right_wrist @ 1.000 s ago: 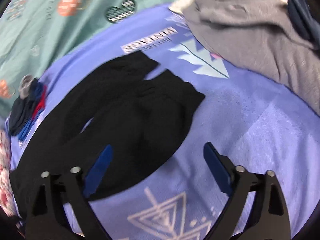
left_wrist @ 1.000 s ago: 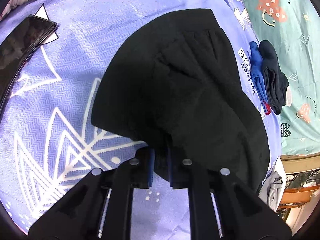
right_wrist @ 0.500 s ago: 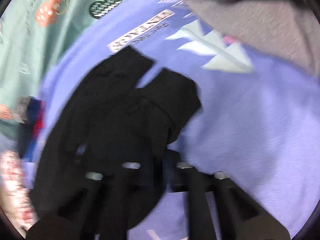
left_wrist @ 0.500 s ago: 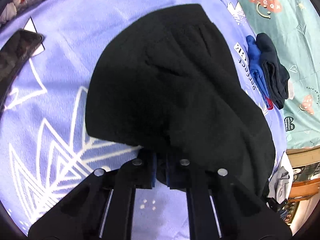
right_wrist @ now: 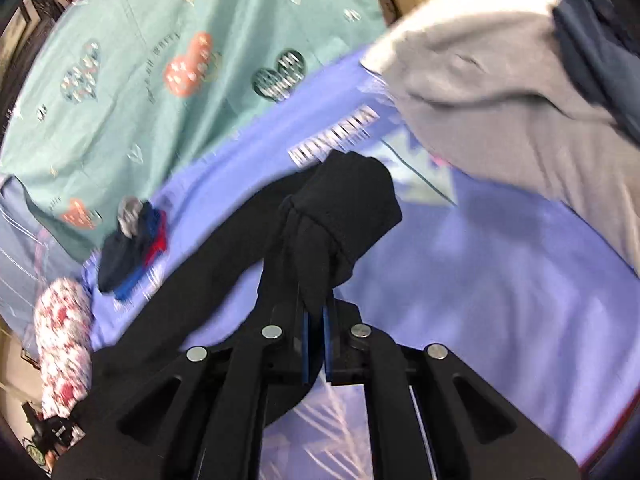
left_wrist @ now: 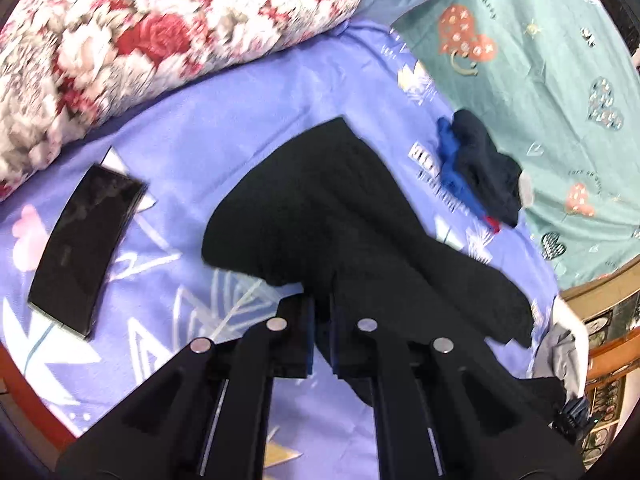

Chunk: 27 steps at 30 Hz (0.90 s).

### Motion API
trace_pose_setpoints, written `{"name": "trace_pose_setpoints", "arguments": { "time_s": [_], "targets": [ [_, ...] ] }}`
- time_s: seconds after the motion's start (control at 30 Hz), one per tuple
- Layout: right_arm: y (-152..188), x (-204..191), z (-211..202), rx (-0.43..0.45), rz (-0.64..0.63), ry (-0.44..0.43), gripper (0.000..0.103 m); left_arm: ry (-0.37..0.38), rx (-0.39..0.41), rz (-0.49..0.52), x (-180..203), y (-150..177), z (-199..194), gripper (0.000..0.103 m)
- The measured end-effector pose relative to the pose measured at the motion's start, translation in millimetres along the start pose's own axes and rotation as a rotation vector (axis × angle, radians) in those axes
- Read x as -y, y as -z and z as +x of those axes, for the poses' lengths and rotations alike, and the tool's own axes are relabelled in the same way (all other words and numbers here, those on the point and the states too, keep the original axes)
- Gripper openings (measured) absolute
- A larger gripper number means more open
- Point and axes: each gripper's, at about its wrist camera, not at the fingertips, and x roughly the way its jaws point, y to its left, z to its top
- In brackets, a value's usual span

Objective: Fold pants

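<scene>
- The black fabric pants (left_wrist: 320, 208) are lying mid-frame on the lilac printed bed sheet (left_wrist: 192, 140), one edge hanging from each gripper.
- The left gripper (left_wrist: 322, 332) fingers are pinching pants cloth at lower centre.
- The right gripper (right_wrist: 314, 344) fingers, having just been closing, are pinching a bunched pant end (right_wrist: 344, 208).
- A black phone (left_wrist: 84, 248) is lying at left, a floral pillow (left_wrist: 152, 28) at upper left.

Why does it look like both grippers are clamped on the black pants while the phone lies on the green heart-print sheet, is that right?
Not quite. The left gripper and right gripper are both shut on the black pants, but the left wrist view shows the phone on the purple patterned sheet, not the green heart-print sheet.
</scene>
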Motion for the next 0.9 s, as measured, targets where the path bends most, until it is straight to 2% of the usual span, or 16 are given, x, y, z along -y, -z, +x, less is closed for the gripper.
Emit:
{"name": "trace_pose_setpoints", "arguments": {
  "time_s": [0.17,0.23,0.27,0.3,0.37,0.4,0.5,0.57,0.6,0.67,0.77,0.83,0.87,0.9],
  "targets": [
    [42,38,17,-0.131,0.057,0.095,0.009,-0.096,-0.156,-0.009,-29,28,40,0.006],
    [53,53,26,-0.166,0.134,0.166,0.016,-0.130,-0.203,-0.030,-40,35,54,0.010],
    [53,58,27,-0.161,0.169,0.191,0.028,-0.144,-0.201,-0.040,-43,37,56,0.013],
    [52,60,23,-0.130,0.188,0.234,0.039,-0.168,-0.178,-0.042,-45,38,53,0.023],
    [46,57,10,-0.037,0.171,0.302,0.046,-0.230,-0.130,-0.022,-44,36,45,0.047],
    [41,53,3,0.021,0.150,0.334,0.050,-0.299,-0.074,-0.001,-42,33,35,0.063],
    [31,38,1,0.103,0.060,0.388,0.057,-0.387,0.048,0.036,-36,25,9,0.069],
    [26,31,17,0.074,0.013,0.363,0.057,-0.381,0.085,0.030,-29,18,1,0.073],
    [23,28,32,0.024,-0.010,0.304,0.057,-0.357,0.086,0.036,-24,18,1,0.075],
    [22,24,59,-0.067,-0.055,0.267,0.057,-0.318,0.062,0.064,-12,20,7,0.077],
    [23,20,89,-0.149,-0.159,0.296,0.057,-0.285,0.016,0.154,15,30,28,0.080],
    [24,11,99,-0.140,-0.235,0.322,0.057,-0.293,0.010,0.251,36,42,41,0.085],
    [25,8,99,-0.133,-0.265,0.318,0.049,-0.300,0.016,0.301,45,48,46,0.087],
    [25,7,100,-0.131,-0.274,0.303,0.034,-0.305,0.020,0.368,56,56,51,0.089]
  ]
}}
